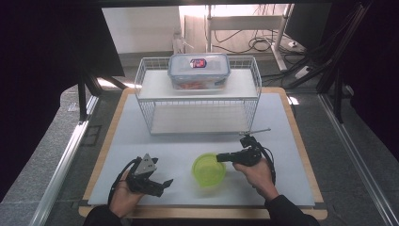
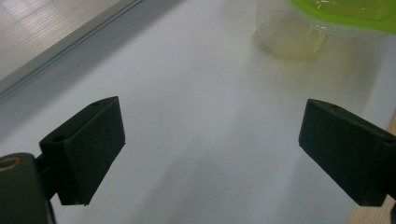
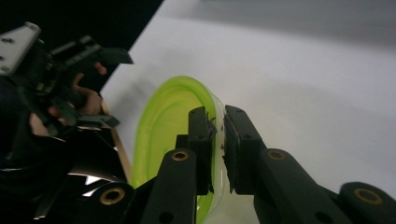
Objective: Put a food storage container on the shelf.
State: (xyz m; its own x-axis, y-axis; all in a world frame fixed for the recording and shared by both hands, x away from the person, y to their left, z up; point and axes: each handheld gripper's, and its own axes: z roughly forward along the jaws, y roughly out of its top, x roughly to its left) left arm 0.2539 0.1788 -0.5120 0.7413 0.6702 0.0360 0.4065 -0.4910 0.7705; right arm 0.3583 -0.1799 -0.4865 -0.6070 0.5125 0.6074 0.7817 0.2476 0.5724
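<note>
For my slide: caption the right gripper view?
Right claw pinches the green-lidded tub's rim on the white table.

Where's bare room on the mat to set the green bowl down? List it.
Free: the white mat left of the wire rack, and the strip between the rack and the green bowl. Crowded: the front edge, where the left gripper and right gripper work.

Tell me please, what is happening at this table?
A person holds a gripper in each hand. The right gripper has its fingers shut on the rim of a round green plastic container on the white table mat. The left gripper is open beside it. A lidded clear plastic box sits on the white wire rack.
</note>
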